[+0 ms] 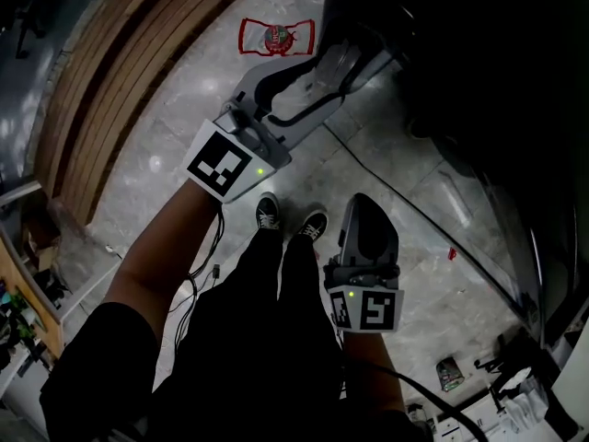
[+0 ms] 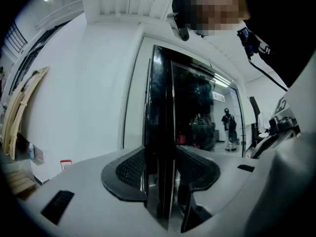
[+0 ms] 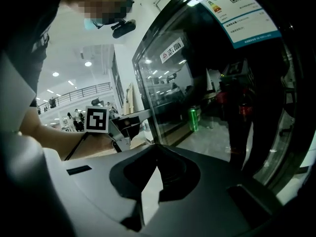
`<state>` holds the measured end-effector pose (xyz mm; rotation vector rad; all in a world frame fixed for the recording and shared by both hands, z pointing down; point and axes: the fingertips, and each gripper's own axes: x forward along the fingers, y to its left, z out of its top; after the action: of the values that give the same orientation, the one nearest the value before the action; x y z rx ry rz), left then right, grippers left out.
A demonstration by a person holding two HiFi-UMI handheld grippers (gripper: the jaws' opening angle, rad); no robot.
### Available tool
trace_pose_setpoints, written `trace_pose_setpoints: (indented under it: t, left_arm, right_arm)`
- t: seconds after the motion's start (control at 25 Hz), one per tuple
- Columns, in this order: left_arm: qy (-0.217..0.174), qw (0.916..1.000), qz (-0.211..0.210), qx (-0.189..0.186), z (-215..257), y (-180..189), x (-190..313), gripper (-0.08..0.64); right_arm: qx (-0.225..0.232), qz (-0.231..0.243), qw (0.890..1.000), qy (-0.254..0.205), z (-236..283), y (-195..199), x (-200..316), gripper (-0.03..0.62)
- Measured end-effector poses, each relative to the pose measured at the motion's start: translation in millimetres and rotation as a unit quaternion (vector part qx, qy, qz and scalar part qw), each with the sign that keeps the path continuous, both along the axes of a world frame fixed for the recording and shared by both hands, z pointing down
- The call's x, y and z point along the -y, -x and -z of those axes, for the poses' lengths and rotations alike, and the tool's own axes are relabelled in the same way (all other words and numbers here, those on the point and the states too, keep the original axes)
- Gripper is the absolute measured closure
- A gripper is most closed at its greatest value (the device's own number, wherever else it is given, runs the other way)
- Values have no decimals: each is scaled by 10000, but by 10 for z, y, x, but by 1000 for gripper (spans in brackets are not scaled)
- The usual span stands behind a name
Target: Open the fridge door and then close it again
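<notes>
Left gripper (image 1: 361, 48) stretched up and to the right, jaws clamped on the black upright edge of the fridge door (image 1: 460, 72). Seen along the left gripper (image 2: 160, 177) itself: pads pressed to both faces of that door edge (image 2: 163, 102), with dark reflecting glass to the right of it and a plain white wall (image 2: 89, 93) to the left. Far right of the head view filled by the door as one dark mass. No telling from there how far out it stands.

Right gripper (image 1: 366, 205) held lower and nearer, just right of the shoes (image 1: 267, 212), clear of the door. Jaws drawn together with nothing between them, only a thin wedge of light below the meeting pads (image 3: 180, 174). Glass face of the door (image 3: 222, 83) rising close on the right of that view, a green can (image 3: 193, 118) behind it, a printed label (image 3: 237, 9) near its top edge.

Open grey floor (image 1: 184, 118) to the left of the left arm, running out to wooden slats (image 1: 138, 53) along the far left. Red-and-white wrapper (image 1: 276, 37) lying flat just beyond the left gripper. Thin cable (image 1: 414, 212) crossing the floor between the right gripper and the foot of the door. Small clutter at the near right corner, too dim to name.
</notes>
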<state>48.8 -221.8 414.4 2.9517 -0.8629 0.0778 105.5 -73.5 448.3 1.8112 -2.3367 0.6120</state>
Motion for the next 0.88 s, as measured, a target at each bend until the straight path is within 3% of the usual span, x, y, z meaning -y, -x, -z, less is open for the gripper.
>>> trace_pose_setpoints:
  t: [0.28,0.4,0.52,0.68,0.88]
  left_arm:
    - [-162,9998,-52,49,2,-5,-21,370]
    - [-438,9986,180,230,46,59,-73,370]
    - [-516,9973,510,54,115,179,-179,379]
    - [-452,9946,938,-42,379,335,-554,551]
    - [-193,9922,1219,-179,942,375,-1129,552]
  right_arm:
    - [-21,-245,9997,4,17,-51,-46,577]
    - [-61,-267,9996,-62,106,-34,-89,577]
    - [-89,-267,9995,-160,207,-11,-87,577]
    - [-121,-172,9989,-409,581,76,-104,577]
    - [-154,58,9950,-986,1295,220,-161,577]
